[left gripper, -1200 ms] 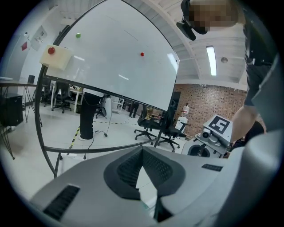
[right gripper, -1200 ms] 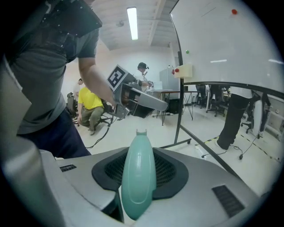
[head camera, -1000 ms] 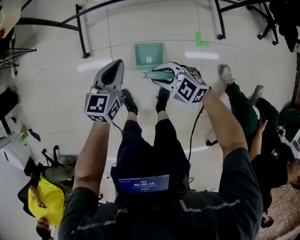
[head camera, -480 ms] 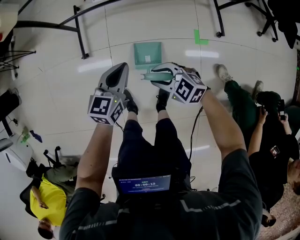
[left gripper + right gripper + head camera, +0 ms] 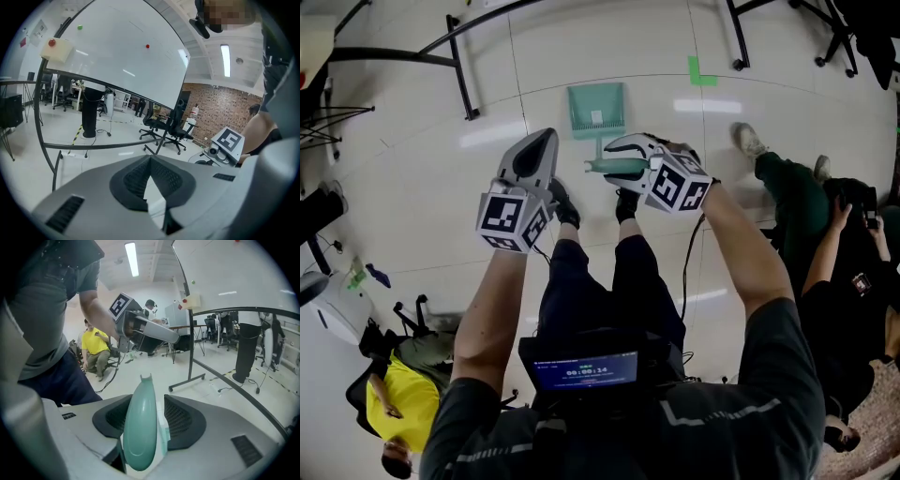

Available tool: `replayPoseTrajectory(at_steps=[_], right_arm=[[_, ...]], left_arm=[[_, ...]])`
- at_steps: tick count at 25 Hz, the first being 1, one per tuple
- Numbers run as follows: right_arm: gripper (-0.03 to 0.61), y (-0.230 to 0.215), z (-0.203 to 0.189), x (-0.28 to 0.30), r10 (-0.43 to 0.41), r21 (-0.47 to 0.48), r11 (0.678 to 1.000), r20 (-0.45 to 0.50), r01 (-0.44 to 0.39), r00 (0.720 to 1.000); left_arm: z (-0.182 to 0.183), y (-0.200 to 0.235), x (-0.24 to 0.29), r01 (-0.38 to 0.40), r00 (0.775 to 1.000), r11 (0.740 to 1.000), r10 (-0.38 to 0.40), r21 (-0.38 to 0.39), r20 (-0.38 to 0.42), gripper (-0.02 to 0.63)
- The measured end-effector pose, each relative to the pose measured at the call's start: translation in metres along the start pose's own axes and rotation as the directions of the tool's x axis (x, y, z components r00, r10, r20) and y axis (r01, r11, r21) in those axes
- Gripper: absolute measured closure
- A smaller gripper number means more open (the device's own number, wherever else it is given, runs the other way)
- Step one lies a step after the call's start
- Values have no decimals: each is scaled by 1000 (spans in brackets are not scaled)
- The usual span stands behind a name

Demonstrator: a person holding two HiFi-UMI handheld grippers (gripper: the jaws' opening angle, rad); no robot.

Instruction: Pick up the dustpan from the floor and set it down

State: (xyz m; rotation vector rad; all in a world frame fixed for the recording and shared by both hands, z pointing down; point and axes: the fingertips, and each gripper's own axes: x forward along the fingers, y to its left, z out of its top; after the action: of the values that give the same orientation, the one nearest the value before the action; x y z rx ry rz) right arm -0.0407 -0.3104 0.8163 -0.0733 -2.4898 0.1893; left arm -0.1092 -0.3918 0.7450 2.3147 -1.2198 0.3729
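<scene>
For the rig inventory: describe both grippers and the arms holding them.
Both the left gripper and right gripper have light grey moulded shells with black ribbed pads, each carrying a white cube of black square markers. A black cable trails from the right one, whose jaws are opening around the teal dustpan handle. Dark grey short sleeves with pale stripes.
</scene>
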Motion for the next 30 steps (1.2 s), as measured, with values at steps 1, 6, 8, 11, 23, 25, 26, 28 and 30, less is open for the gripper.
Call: replayPoseTrajectory(at_steps=[1, 6, 8, 11, 23, 25, 26, 28, 30], right_arm=[[350, 1, -1, 0, 5, 3, 1000, 2, -5, 1000], [345, 12, -7, -1, 17, 7, 1000, 0, -17, 1000], [345, 15, -6, -1, 22, -5, 1000, -1, -22, 1000], [345, 19, -1, -4, 13, -9, 1000, 8, -13, 1000], [345, 53, 188, -136, -74, 45, 997, 197, 66, 978], [354, 68, 239, -170, -113, 46, 993, 237, 105, 965], [354, 76, 263, -185, -134, 38, 991, 251, 129, 959], [368, 92, 305, -214, -166, 22, 986, 268, 167, 949], [376, 102, 344, -242, -195, 14, 980, 303, 200, 933]], left_arm=[[-1, -2, 1, 3, 1000, 1000, -3, 0, -5, 584], [-5, -11, 0, 11, 1000, 1000, -10, 8, -15, 584], [-4, -12, 1, 15, 1000, 1000, -14, 12, -15, 584], [2, -17, -2, 25, 1000, 999, -25, 23, -10, 584], [156, -82, -117, 56, 991, 997, -63, 56, 121, 584], [199, -103, -151, 71, 985, 993, -85, 95, 150, 584], [220, -112, -168, 73, 982, 992, -90, 108, 167, 584], [256, -125, -203, 66, 974, 992, -88, 108, 209, 584], [290, -135, -231, 58, 961, 991, -88, 120, 263, 584]])
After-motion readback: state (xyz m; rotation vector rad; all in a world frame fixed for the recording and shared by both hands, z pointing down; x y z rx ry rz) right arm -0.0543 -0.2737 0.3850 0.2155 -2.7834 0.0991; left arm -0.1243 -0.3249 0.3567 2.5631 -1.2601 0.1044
